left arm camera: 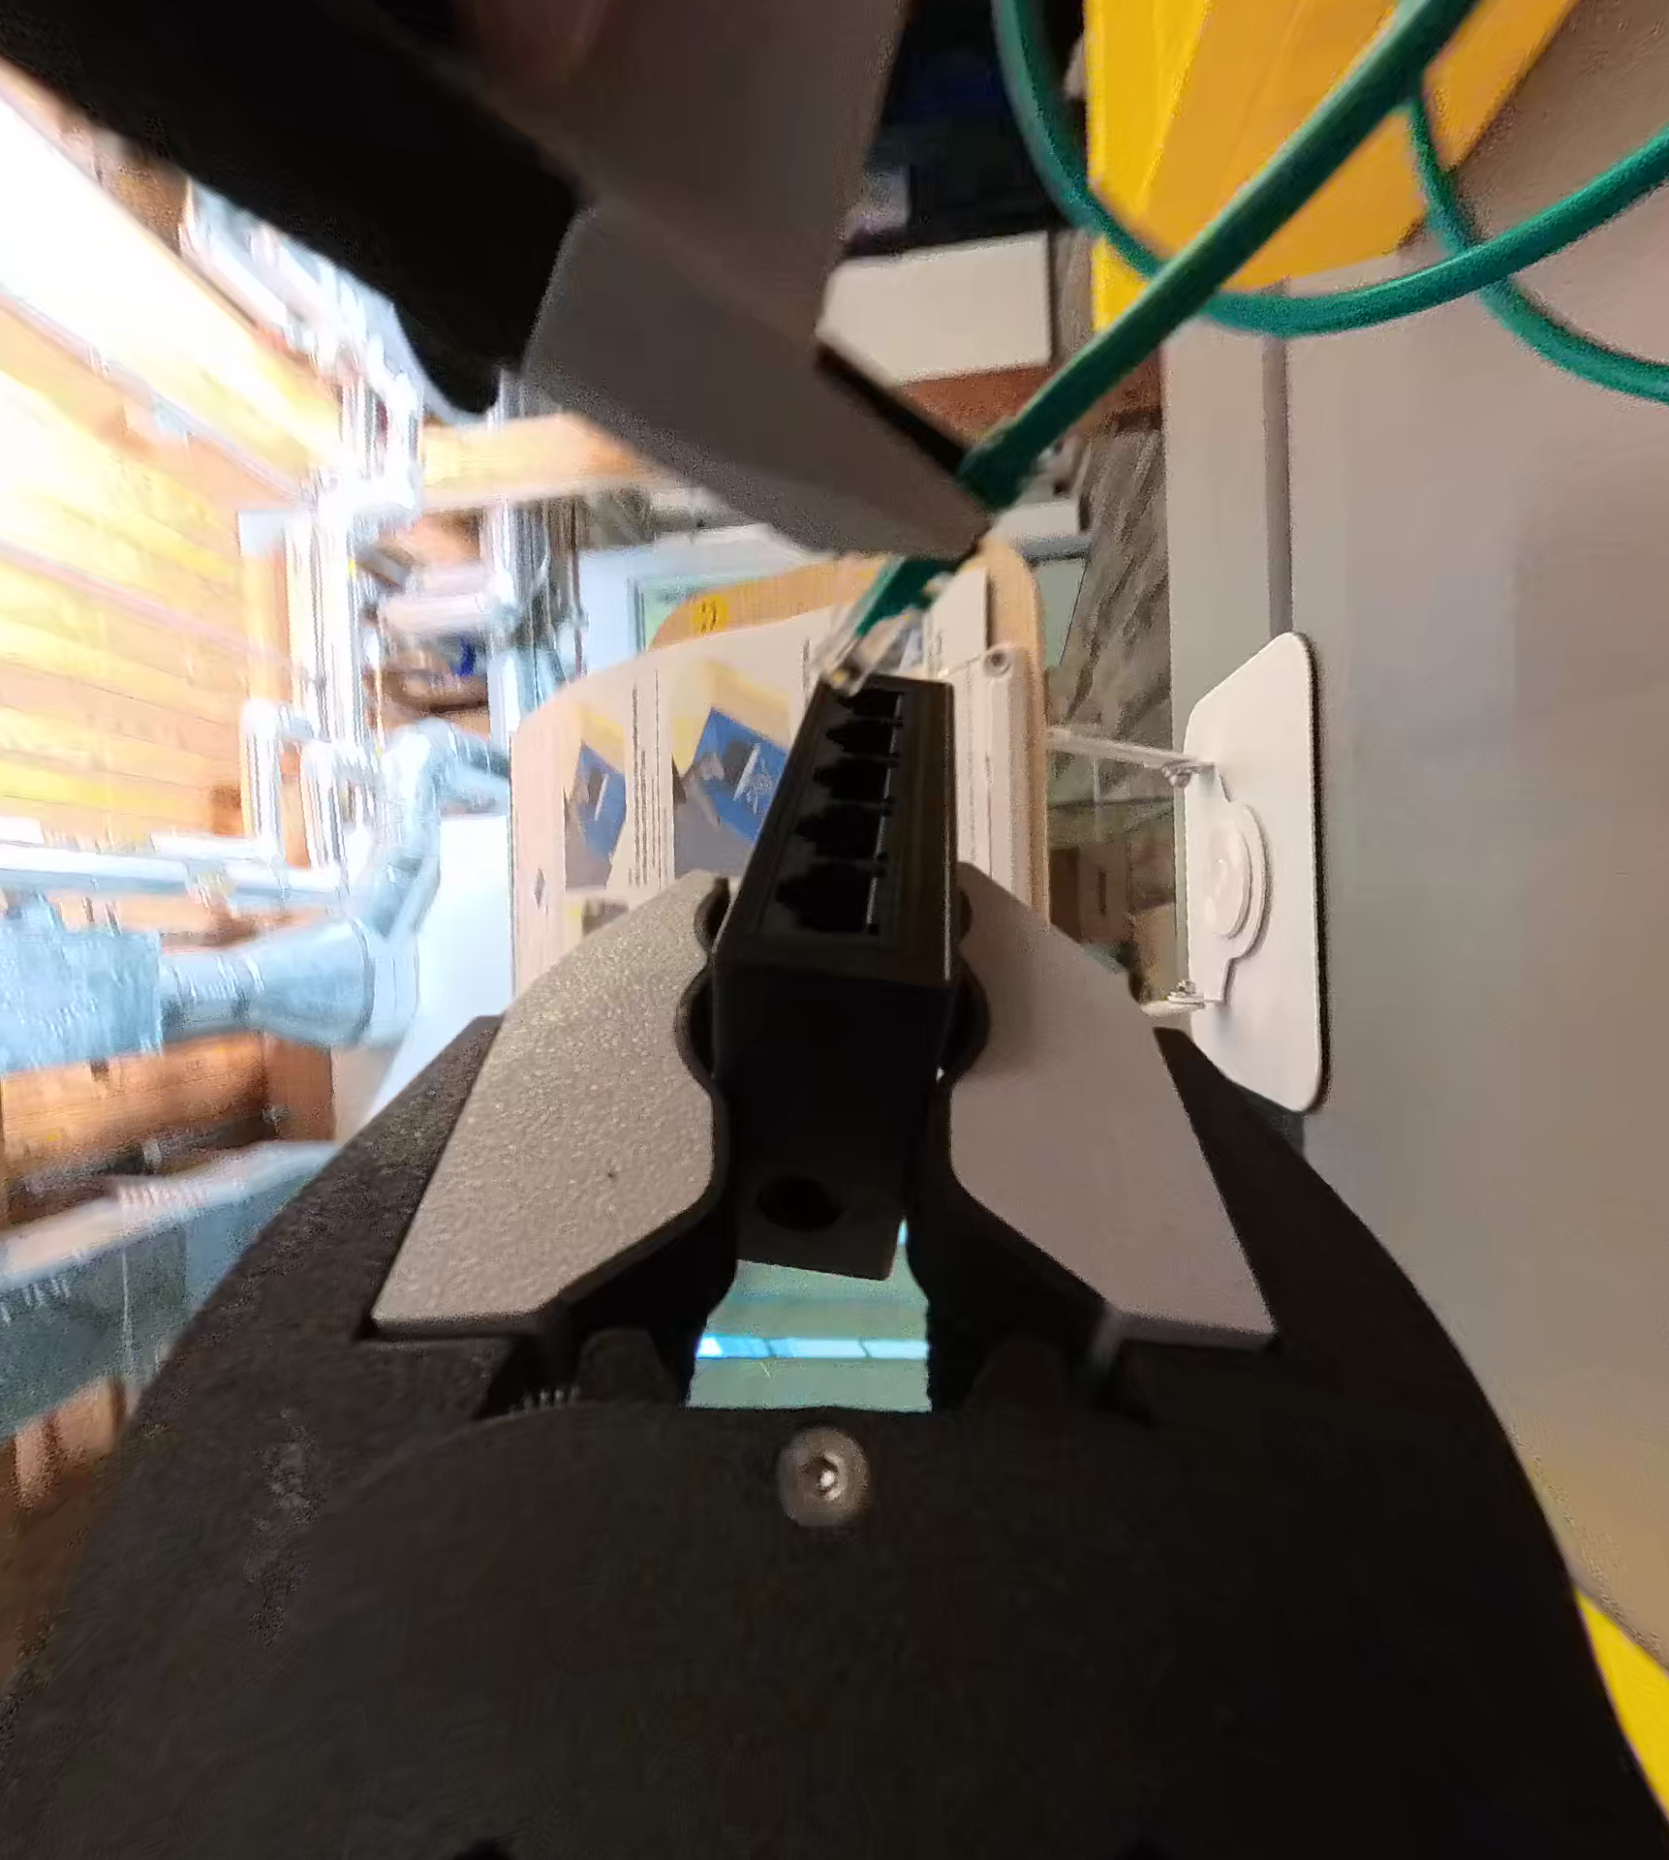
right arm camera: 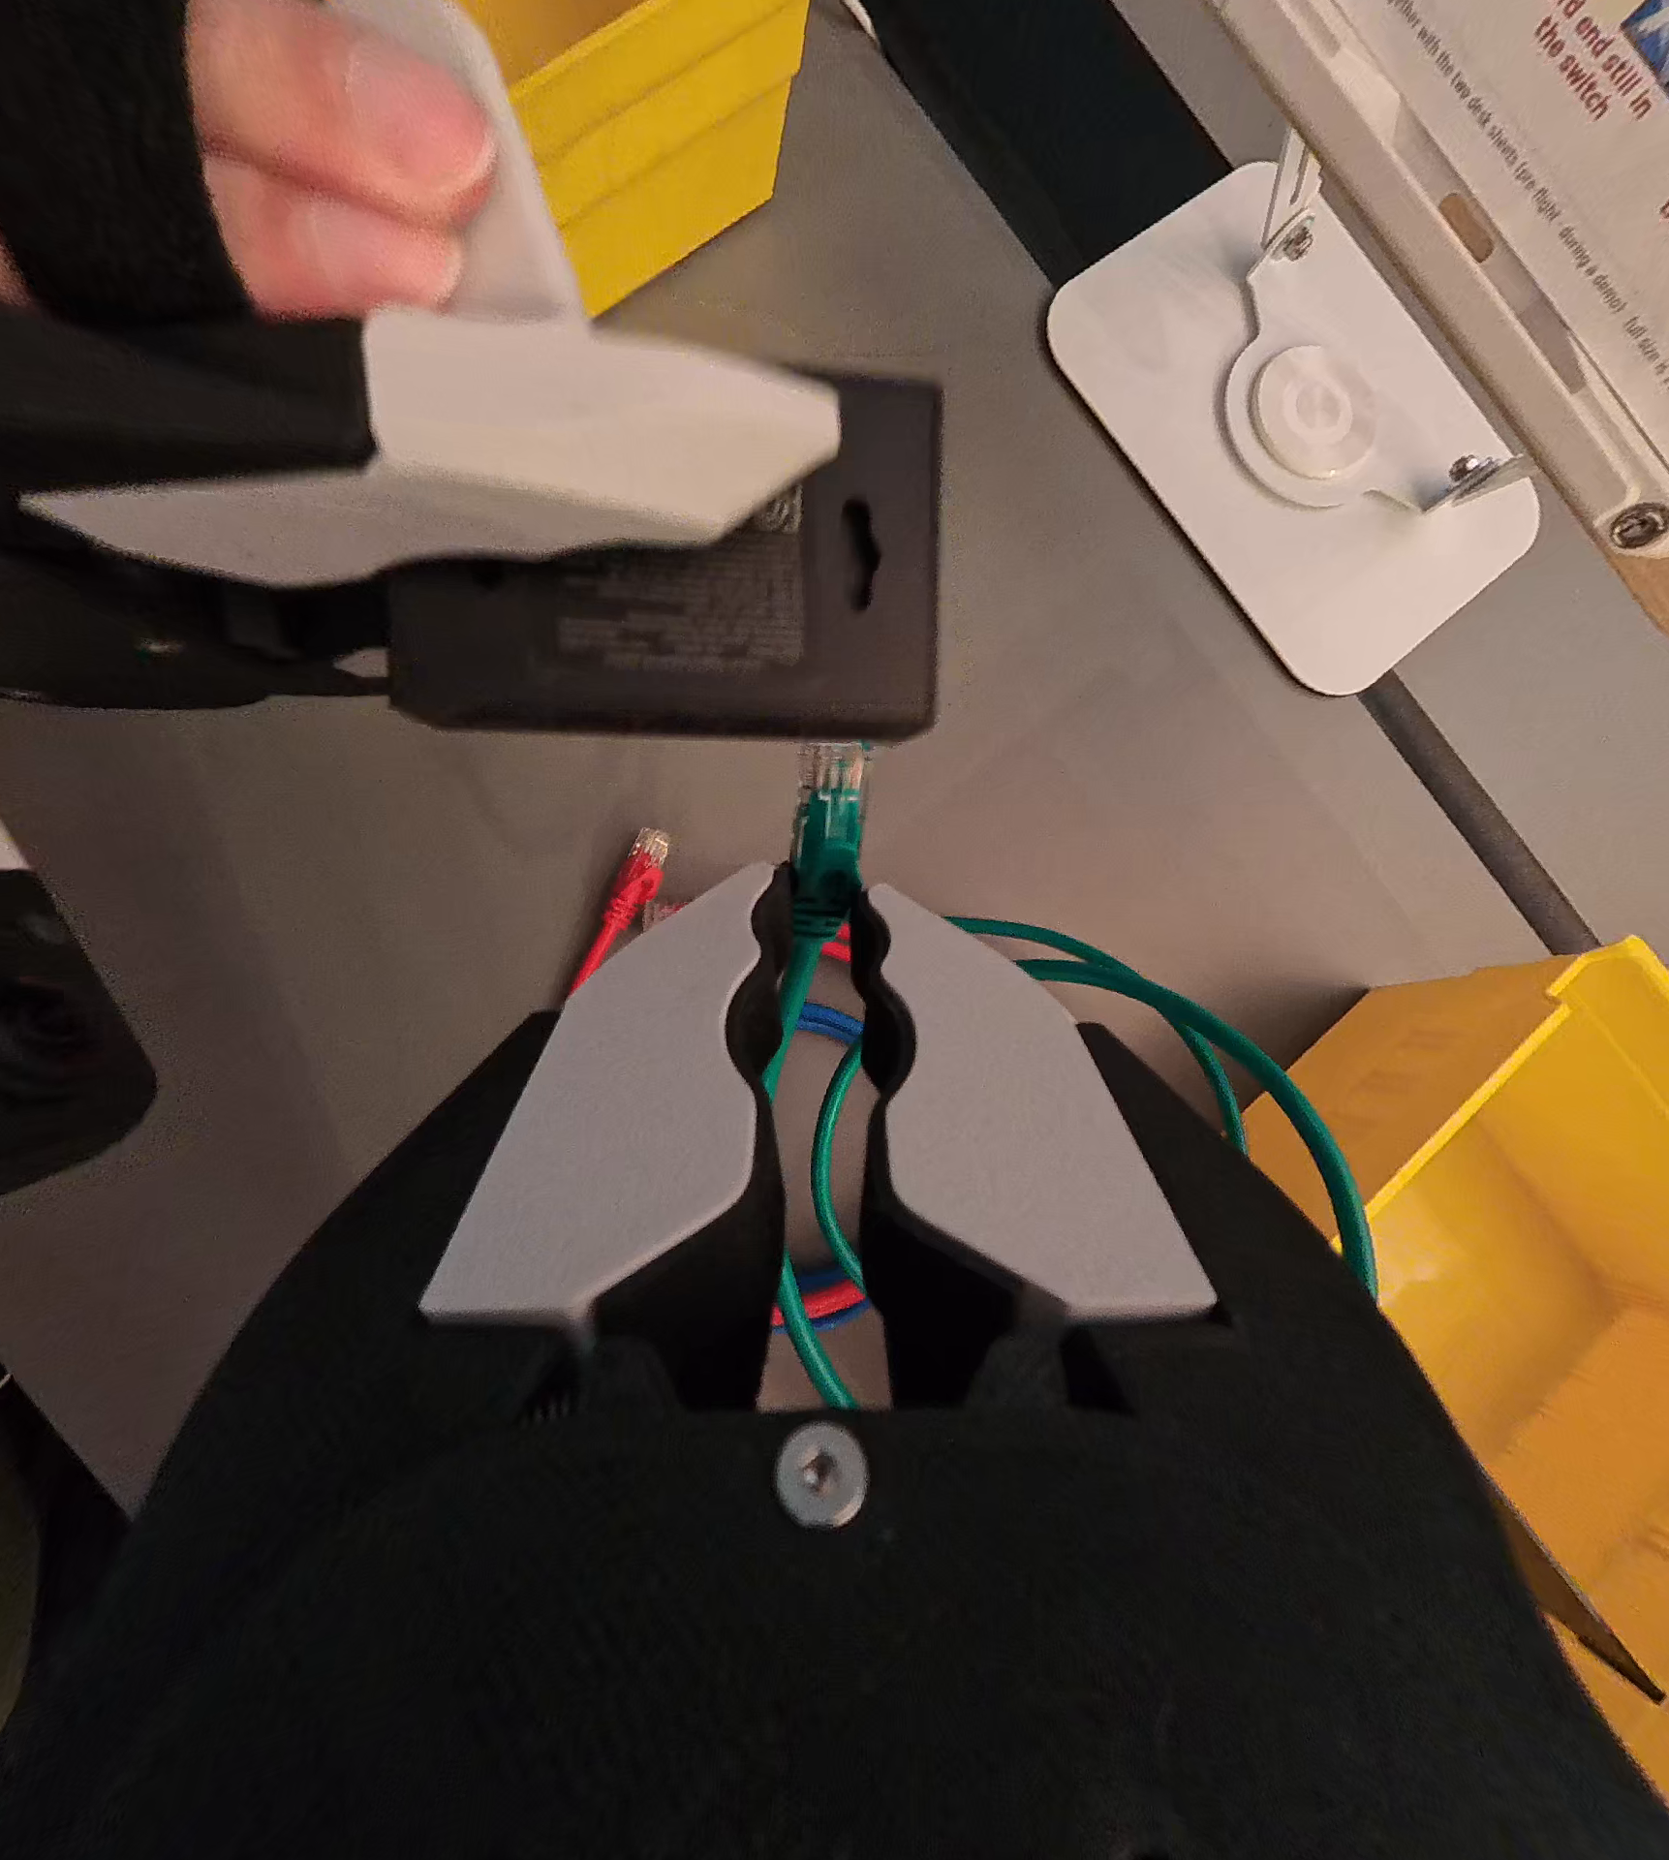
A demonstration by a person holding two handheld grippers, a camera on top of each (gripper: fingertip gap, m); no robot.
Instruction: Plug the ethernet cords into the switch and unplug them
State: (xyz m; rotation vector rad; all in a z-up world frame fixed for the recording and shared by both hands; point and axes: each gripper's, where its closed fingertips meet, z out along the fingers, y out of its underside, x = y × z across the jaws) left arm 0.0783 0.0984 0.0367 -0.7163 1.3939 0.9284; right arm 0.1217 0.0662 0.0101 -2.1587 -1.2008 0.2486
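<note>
My left gripper (left arm camera: 835, 906) is shut on the black switch (left arm camera: 840, 876), held in the air with its row of ports facing up in the left wrist view. The switch also shows in the right wrist view (right arm camera: 709, 604), seen from its underside. My right gripper (right arm camera: 820, 891) is shut on the green ethernet cord (right arm camera: 822, 866) just behind its clear plug (right arm camera: 832, 770). The plug tip sits at the switch's end port (left arm camera: 875, 694); I cannot tell how deep it is. The right gripper (left arm camera: 971, 503) shows from above in the left wrist view.
A red cord (right arm camera: 634, 886) and a blue cord (right arm camera: 830, 1027) lie on the grey table (right arm camera: 407, 906). Yellow bins stand at the right (right arm camera: 1565, 1258) and at the far end (right arm camera: 649, 121). A white stand base (right arm camera: 1293, 423) carries an instruction sheet (right arm camera: 1615, 151). My hands' fingertips stand some 7 cm from each other.
</note>
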